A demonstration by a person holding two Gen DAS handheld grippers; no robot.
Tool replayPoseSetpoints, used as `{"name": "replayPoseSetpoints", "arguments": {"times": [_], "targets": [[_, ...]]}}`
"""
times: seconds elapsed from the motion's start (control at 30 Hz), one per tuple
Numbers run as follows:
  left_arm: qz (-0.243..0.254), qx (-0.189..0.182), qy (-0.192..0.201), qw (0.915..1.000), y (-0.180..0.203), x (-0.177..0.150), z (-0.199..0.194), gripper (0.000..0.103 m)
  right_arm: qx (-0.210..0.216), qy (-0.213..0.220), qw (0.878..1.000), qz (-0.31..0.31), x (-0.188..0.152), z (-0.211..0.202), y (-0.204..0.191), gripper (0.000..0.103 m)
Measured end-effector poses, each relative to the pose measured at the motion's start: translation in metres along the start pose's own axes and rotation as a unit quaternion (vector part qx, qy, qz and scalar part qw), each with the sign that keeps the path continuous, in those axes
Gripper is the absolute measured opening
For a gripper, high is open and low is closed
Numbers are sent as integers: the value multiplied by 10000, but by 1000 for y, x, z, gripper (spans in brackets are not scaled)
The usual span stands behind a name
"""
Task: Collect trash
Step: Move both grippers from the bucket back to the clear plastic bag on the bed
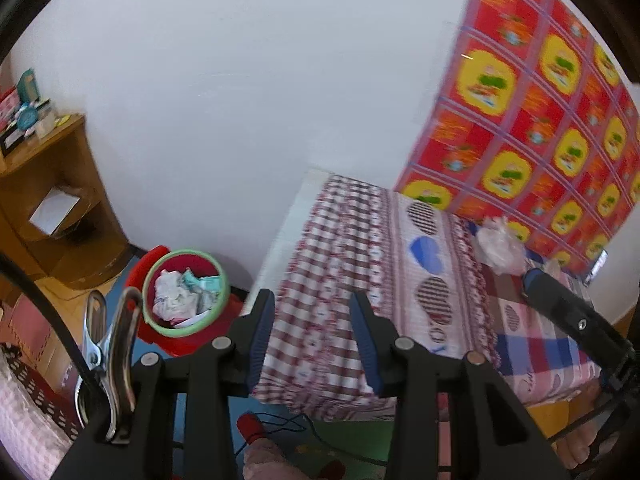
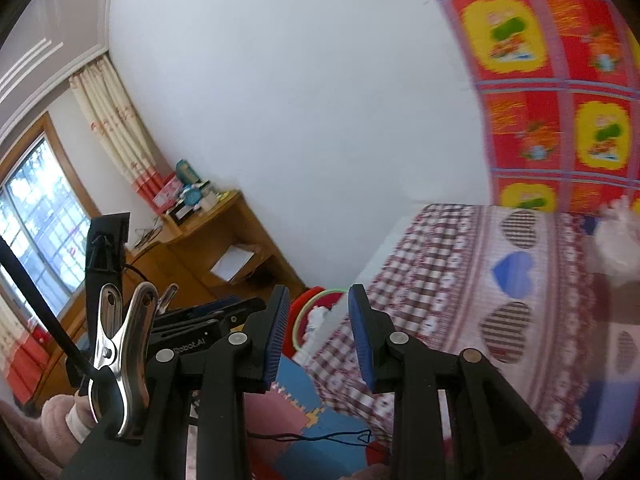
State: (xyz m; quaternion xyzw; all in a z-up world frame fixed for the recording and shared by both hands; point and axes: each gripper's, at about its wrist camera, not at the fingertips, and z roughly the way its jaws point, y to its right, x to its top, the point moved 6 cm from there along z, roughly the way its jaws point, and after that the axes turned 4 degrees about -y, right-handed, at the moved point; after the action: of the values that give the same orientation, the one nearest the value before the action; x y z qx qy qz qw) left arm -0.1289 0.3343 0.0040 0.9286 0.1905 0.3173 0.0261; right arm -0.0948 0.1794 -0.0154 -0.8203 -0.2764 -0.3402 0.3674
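A red trash bin (image 1: 186, 292) with a green rim stands on the floor between a wooden desk and the bed, filled with crumpled paper. A crumpled white wad (image 1: 498, 246) lies on the checked bedsheet (image 1: 340, 248) near the bed's far side. My left gripper (image 1: 314, 322) hangs above the bed's corner, open and empty. My right gripper (image 1: 532, 280) reaches in from the right, its tip just short of the wad. In the right wrist view the right gripper (image 2: 320, 330) is open with nothing between its pads; the bin (image 2: 316, 308) shows beyond it, and the wad (image 2: 618, 240) is blurred at the far right.
A wooden desk (image 1: 52, 184) with small boxes on top stands left of the bin. A red and yellow patterned cloth (image 1: 540, 120) hangs behind the bed. Coloured foam mats (image 2: 296, 396) and a black cable (image 2: 320, 437) cover the floor. A window (image 2: 40, 232) is at the left.
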Motion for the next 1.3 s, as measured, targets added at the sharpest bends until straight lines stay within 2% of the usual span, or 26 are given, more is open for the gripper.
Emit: {"name": "replayPoseSetpoints", "arguments": {"times": [0.23, 0.53, 0.83, 0.97, 1.2, 1.3], "targets": [[471, -292, -13, 9985, 68, -5, -6, 41, -348, 331, 9986, 243, -14, -56, 37, 34], [1054, -798, -174, 9911, 141, 7, 9, 41, -972, 698, 9890, 867, -26, -112, 96, 34], [1503, -1337, -314, 9791, 203, 26, 48, 41, -1682, 900, 9715, 1404, -20, -142, 161, 35], [1673, -1445, -349, 9746, 223, 37, 65, 41, -1940, 994, 9635, 1556, -15, -147, 186, 35], [1821, -1674, -644, 9668, 257, 51, 97, 41, -2341, 1090, 9491, 1803, -2, -159, 227, 36], [1822, -1700, -730, 9657, 272, 55, 107, 41, -2402, 1117, 9467, 1833, 7, -166, 243, 45]]}}
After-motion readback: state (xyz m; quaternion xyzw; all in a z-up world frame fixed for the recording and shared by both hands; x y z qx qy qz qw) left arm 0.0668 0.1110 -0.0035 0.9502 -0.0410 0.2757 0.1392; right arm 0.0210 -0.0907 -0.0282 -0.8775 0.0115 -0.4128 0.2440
